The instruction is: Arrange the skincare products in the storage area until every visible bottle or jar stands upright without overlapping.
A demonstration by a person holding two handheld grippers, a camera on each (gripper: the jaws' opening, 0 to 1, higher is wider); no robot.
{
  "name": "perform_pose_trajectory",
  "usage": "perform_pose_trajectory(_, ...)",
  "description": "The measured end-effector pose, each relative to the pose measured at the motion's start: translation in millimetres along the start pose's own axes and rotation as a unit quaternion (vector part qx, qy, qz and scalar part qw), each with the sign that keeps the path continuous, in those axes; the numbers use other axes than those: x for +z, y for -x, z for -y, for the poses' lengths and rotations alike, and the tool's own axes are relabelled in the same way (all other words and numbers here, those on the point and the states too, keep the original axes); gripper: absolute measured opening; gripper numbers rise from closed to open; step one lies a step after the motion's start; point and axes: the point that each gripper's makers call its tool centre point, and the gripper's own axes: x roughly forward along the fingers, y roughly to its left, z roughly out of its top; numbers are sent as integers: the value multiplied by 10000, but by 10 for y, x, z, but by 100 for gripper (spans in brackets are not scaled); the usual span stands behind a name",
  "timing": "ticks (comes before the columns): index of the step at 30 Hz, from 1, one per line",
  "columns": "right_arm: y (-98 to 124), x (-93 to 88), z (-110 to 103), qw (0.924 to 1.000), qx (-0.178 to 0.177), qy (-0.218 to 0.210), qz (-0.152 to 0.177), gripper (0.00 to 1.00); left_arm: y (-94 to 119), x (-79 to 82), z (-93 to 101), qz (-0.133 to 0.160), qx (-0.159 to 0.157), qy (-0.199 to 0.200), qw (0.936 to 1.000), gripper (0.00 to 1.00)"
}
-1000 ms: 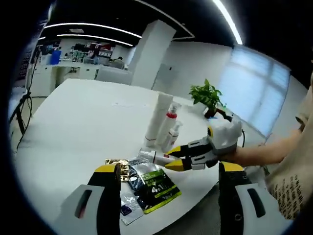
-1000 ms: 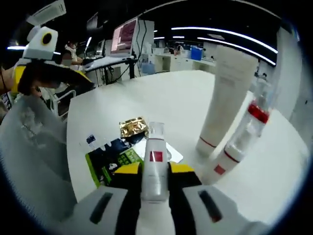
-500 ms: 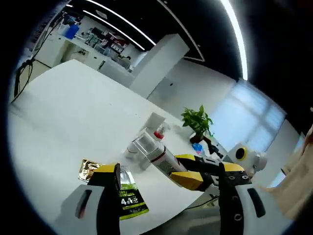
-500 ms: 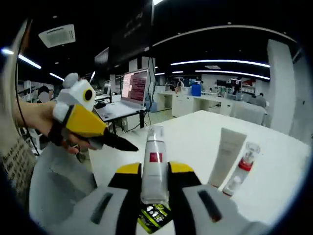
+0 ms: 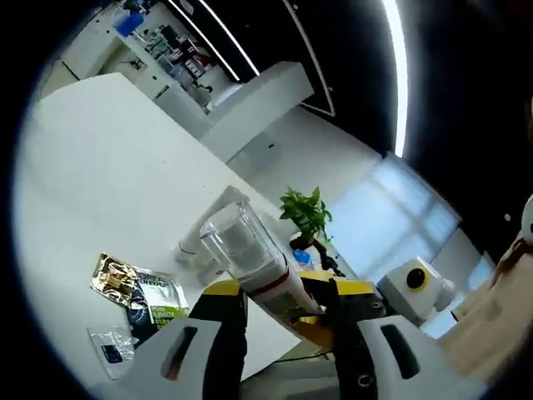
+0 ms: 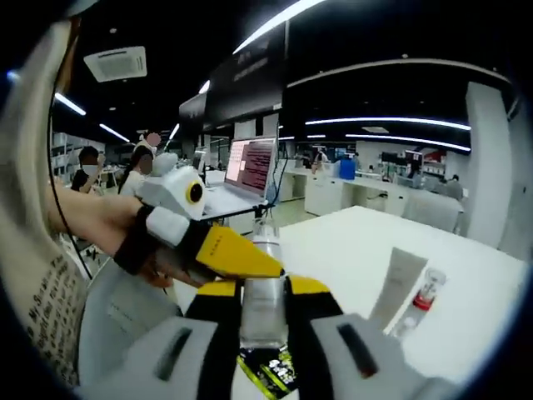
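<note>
A spray bottle [image 5: 250, 260] with a clear cap and a red band is up in the air, off the white table [image 5: 100, 167]. My right gripper [image 6: 265, 290] is shut on its lower body. My left gripper [image 5: 287, 290] has its jaws drawn in against the same bottle [image 6: 265, 300]; in the right gripper view it [image 6: 241, 254] reaches in from the left across the bottle's upper part. A white tube [image 6: 398, 283] and a small bottle with a red band [image 6: 420, 300] stand upright on the table. The tube [image 5: 208, 225] is partly hidden behind the held bottle.
Flat sachets lie on the table: a gold one [image 5: 112, 273], a green-and-black one [image 5: 154, 296] and a small clear packet [image 5: 108, 350]. A potted plant [image 5: 304, 212] stands at the far edge. A laptop [image 6: 250, 167] and people are beyond the table.
Both views have swung with the hands. The left jaws have narrowed from wide open onto the bottle. The left gripper has come right up to the bottle held by the right one.
</note>
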Motion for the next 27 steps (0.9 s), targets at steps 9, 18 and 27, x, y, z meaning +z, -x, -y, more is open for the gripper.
perform_pose_trajectory(9, 37, -84, -205, 9953, 811, -397, -342, 35, 28, -66, -40, -262, 78, -21, 9996, 23)
perform_pose_trajectory(18, 211, 195, -28, 9760, 847, -1921, 571, 40, 11, 93, 96, -796, -130, -1294, 9883, 21)
perform_pose_trajectory(27, 226, 434, 155, 9594, 1078, -2412, 987, 38, 8, -296, 449, -1927, -1053, -2616, 9399, 21)
